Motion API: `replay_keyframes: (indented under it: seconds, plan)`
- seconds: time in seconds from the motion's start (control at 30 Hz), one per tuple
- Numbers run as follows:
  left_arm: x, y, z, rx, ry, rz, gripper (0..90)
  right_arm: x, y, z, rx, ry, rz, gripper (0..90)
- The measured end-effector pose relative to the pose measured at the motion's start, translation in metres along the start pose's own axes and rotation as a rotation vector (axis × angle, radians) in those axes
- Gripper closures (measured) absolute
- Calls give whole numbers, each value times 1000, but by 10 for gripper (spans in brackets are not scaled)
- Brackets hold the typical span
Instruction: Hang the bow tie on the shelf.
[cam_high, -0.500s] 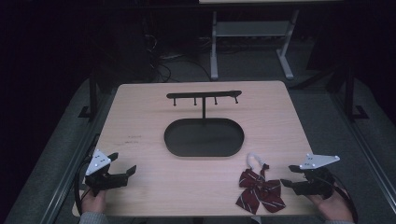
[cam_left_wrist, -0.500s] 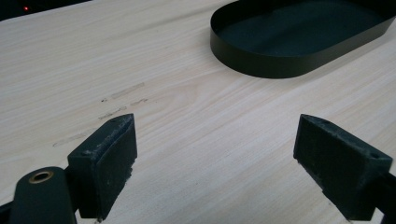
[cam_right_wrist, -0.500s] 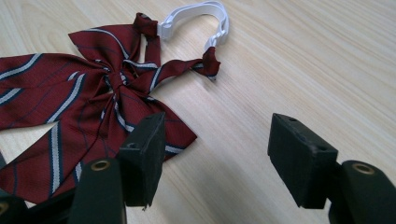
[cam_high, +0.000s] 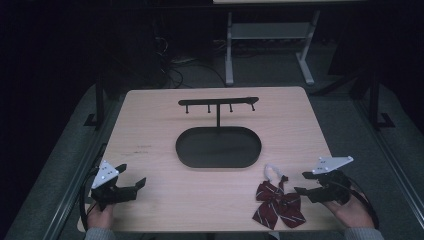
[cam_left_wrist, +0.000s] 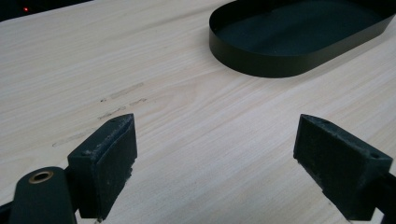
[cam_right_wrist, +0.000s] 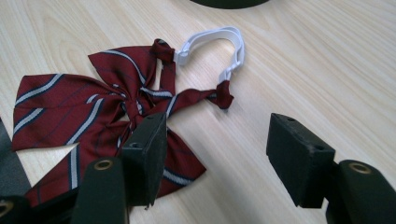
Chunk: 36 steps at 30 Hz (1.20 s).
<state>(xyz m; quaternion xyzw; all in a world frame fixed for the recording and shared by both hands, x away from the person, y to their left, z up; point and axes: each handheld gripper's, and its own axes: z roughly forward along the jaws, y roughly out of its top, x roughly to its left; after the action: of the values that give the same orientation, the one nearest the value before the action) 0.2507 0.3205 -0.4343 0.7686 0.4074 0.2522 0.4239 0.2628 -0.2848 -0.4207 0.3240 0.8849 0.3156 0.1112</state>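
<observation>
near the front right edge of the worktop (cam_high: 150, 125) lies a dark red bow tie (cam_high: 278, 202) with pale stripes, flat on the wood, its wings spread and tails fanned toward the person. a white elastic neck strap (cam_right_wrist: 219, 42) loops out from the knot toward the tray, its clasp ends joined to short red tabs. the cloth looks soft and limp, so it should bunch easily under a pinch.

just beside the bow, on its right, the right gripper (cam_high: 306, 191) hovers with its jaws wide apart and nothing between them; in the right gripper view one jaw hangs over the lower wing. this looks like the reach before the pick-up. the next move calls for lowering the jaws around the knot or the strap and closing there, since a wing alone would slip.

beyond the bow sit a black oval tray (cam_high: 218, 146) and a black hook stand (cam_high: 218, 103) rising from it, a likely place to hang the strap.

far left, the left gripper (cam_high: 134, 176) waits with jaws apart, empty.
</observation>
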Motion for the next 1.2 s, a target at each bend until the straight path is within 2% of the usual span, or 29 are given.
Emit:
replay_keyframes:
  seconds: [0.1, 0.67, 0.8, 1.2]
  plan:
    - [0, 0, -1, -3, 2, -4, 131, 0, 9, 2, 24, 13, -20, 375]
    - [1, -1, 0, -2, 3, -7, 131, -2, 40, 9, 81, 33, -79, 377]
    - [2, -1, 0, -3, 7, -21, 131, -3, 50, 11, 103, 42, -104, 384]
    - [2, -1, -1, 1, 7, -16, 131, -6, 71, 22, 146, 64, -159, 398]
